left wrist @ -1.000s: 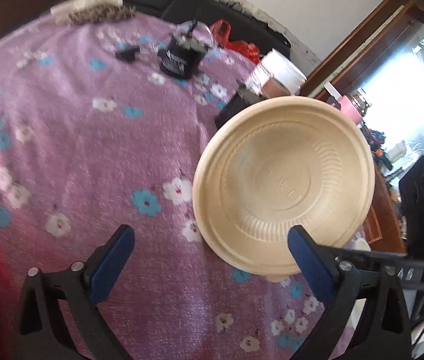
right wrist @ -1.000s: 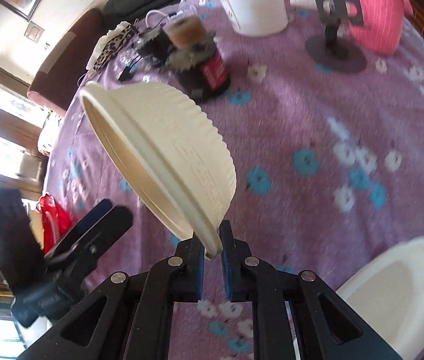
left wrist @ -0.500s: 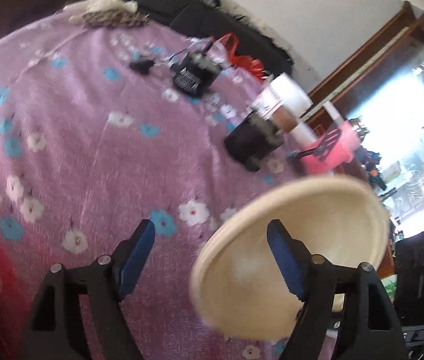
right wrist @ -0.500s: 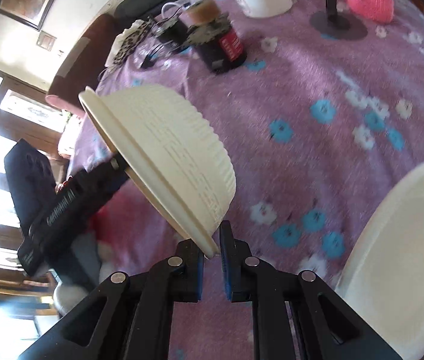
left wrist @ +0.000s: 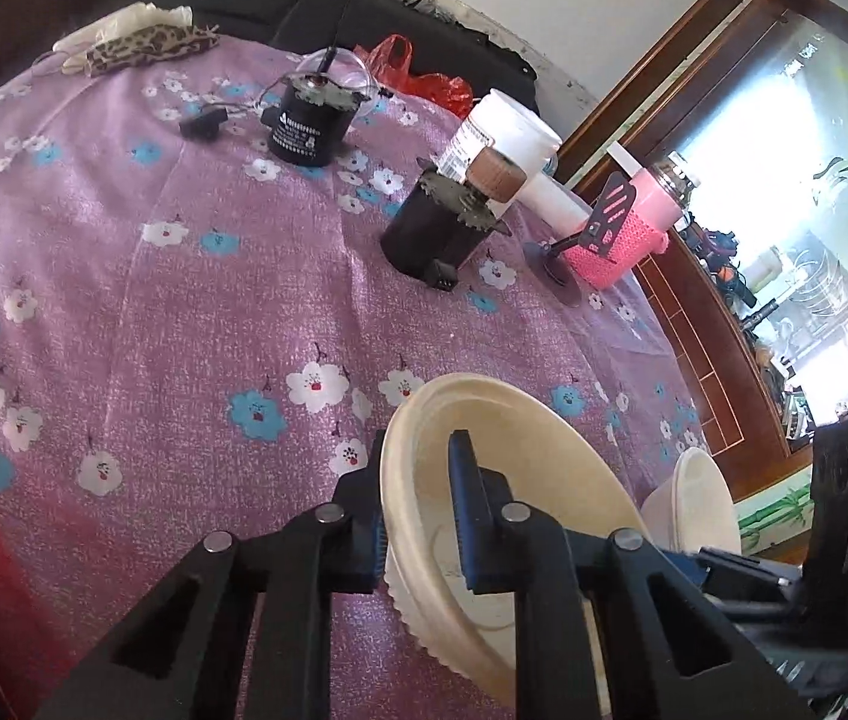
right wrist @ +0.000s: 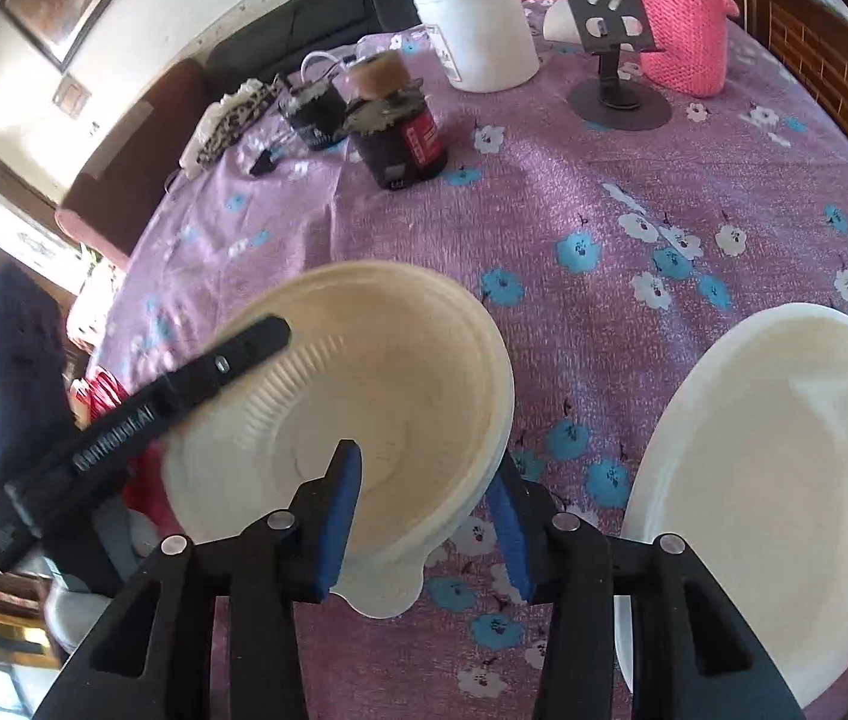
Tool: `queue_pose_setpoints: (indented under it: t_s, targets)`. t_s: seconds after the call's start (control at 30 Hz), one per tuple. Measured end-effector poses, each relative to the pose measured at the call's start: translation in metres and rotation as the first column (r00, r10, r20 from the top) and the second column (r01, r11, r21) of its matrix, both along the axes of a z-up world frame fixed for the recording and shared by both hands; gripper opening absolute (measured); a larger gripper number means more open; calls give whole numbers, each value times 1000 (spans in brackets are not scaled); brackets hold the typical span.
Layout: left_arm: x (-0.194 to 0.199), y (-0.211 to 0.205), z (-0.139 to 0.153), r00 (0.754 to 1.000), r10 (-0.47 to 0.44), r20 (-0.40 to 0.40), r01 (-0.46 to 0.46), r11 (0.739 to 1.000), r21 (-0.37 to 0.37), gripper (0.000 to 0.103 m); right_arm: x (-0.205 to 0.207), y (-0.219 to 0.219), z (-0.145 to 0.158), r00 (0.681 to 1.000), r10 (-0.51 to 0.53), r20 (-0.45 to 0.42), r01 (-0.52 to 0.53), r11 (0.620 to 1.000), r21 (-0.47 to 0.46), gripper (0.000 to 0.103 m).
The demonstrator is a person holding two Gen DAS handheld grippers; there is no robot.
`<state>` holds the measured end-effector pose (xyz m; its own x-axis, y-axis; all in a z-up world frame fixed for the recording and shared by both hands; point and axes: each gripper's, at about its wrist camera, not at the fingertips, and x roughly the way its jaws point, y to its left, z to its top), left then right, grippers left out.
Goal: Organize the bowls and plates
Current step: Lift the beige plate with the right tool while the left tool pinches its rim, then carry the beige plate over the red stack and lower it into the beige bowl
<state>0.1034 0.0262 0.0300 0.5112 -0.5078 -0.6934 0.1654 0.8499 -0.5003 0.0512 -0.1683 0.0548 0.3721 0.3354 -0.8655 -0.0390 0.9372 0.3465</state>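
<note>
Bowl handed over, nothing yet stacked.
Left gripper [left wrist: 418, 516] jaws pinched the bowl [right wrist: 364, 396] rim; right gripper [right wrist: 424, 528] jaws, just opening, stood spread around it; plate [right wrist: 784, 480] waited on the desk [right wrist: 604, 192].

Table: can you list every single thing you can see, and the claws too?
bowl: one, cream, tilted, at both claws
dish: one, white, on the cloth, near right
black jars: two, far middle
tub: one, white, far edge
knitted cup: one, pink, beside the stand
stand: one, black, far right
leopard cloth: one, far left edge
tablecloth: one, purple with flowers
left claw: black and blue, shut on the bowl's rim
right claw: same colours, open, just been opening, bowl's rim between its jaws
</note>
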Motion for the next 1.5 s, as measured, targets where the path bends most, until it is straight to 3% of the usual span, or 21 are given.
queue_pose_setpoints:
  t_s: [0.23,0.47,0.77,1.1,1.3,1.5]
  targets:
    - [-13,4,23,998,15,60,-13,999,-37,17,-21,4,30,992,-29,122,32,999,-19,38]
    - [-62,22,70,980,74,185,-66,997,-49,22,-40,13,70,976,-52,212,41,997,58,38]
    - [-114,113,87,950,261,171,-242,962,-125,30,-61,105,109,944,81,319,-115,989,90,40]
    - [-154,217,100,869,456,190,-436,889,-141,41,-57,218,115,918,202,340,-260,956,133,40]
    - [-155,257,90,851,498,166,-483,867,-126,41,-47,260,103,917,238,319,-293,946,137,41]
    - [-149,265,75,847,507,162,-503,862,-70,41,-32,281,77,929,244,278,-285,951,118,43]
